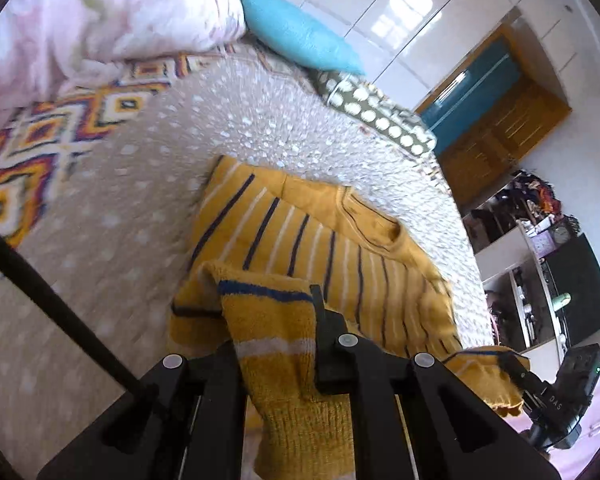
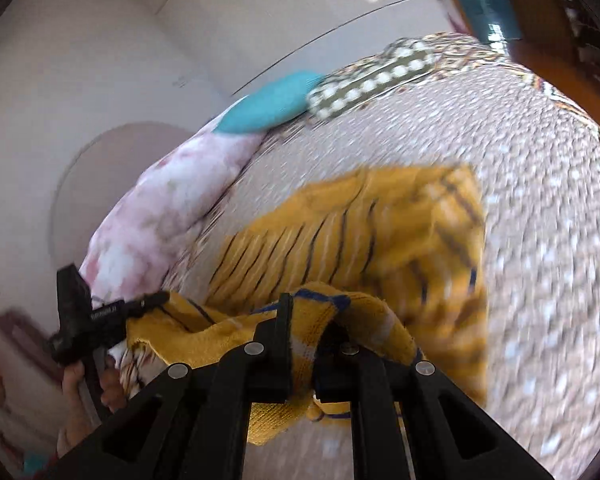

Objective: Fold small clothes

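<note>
A small yellow knit sweater (image 1: 320,240) with dark and white stripes lies on the dotted bedspread (image 1: 140,200), its collar toward the right. My left gripper (image 1: 276,344) is shut on the sweater's hem and lifts it above the bed. My right gripper (image 2: 304,344) is shut on another part of the same hem (image 2: 352,308). The sweater body (image 2: 340,232) stretches away in the right wrist view. The right gripper also shows in the left wrist view (image 1: 516,368), and the left gripper in the right wrist view (image 2: 156,300), both clamped on the hem.
A pink floral duvet (image 1: 100,12), a turquoise pillow (image 1: 300,32) and a green dotted cushion (image 1: 376,116) lie at the head of the bed. A patterned blanket (image 1: 40,140) lies left. A black pole (image 1: 52,304) crosses at the left. Shelves and a wooden door stand right.
</note>
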Demonstrator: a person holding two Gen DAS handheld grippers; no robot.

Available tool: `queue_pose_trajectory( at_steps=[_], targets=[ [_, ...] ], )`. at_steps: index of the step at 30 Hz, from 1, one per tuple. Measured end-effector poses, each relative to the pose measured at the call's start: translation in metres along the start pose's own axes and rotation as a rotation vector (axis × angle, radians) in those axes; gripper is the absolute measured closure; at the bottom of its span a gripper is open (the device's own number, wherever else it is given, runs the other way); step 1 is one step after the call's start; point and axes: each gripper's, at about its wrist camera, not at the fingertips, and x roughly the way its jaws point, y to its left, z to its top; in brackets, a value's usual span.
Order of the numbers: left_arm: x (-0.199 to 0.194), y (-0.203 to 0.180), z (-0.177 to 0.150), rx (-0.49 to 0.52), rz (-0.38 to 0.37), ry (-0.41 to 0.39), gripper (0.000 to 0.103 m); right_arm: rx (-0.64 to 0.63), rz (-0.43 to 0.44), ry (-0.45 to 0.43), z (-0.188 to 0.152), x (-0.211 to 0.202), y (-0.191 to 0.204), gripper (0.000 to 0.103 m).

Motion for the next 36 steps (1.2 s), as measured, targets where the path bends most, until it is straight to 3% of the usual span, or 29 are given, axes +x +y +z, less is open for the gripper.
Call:
queue_pose_trajectory(
  at_steps=[4, 7, 10, 12, 15, 16, 19, 24, 29, 32, 36],
  targets=[
    [0.052, 0.01, 0.02, -0.067, 0.018, 0.076, 0.094, 0.049, -0.073, 0.033, 0.026, 0.04, -0.019, 0.093],
    [0.075, 0.022, 0.035, -0.137, -0.029, 0.117, 0.093, 0.14, -0.024, 0.078, 0.042, 0.063, -0.042, 0.09],
    [0.092, 0.036, 0.045, -0.226, -0.099, 0.146, 0.075, 0.26, 0.054, 0.112, 0.057, 0.084, -0.07, 0.075],
    [0.101, 0.045, 0.054, -0.296, -0.153, 0.145, 0.052, 0.381, 0.119, 0.128, 0.063, 0.102, -0.094, 0.054],
    [0.105, 0.062, 0.063, -0.417, -0.253, 0.094, 0.031, 0.585, 0.195, 0.097, 0.065, 0.12, -0.128, 0.048],
    [0.108, 0.067, 0.065, -0.456, -0.277, 0.089, 0.03, 0.63, 0.219, 0.086, 0.065, 0.123, -0.135, 0.048],
    [0.114, 0.071, 0.072, -0.465, -0.244, 0.09, 0.03, 0.658, 0.227, 0.072, 0.072, 0.129, -0.14, 0.048],
    [0.104, 0.08, 0.079, -0.508, -0.289, 0.069, 0.03, 0.721, 0.258, 0.036, 0.09, 0.125, -0.144, 0.036],
    [0.065, 0.091, 0.092, -0.534, -0.25, 0.008, 0.029, 0.668, 0.163, 0.001, 0.102, 0.099, -0.142, 0.031],
    [0.034, 0.088, 0.093, -0.437, -0.175, -0.011, 0.024, 0.494, 0.066, 0.018, 0.099, 0.07, -0.124, 0.031],
    [0.009, 0.081, 0.071, -0.275, -0.03, -0.001, 0.018, 0.233, -0.078, 0.098, 0.062, 0.037, -0.099, 0.031]
  ],
)
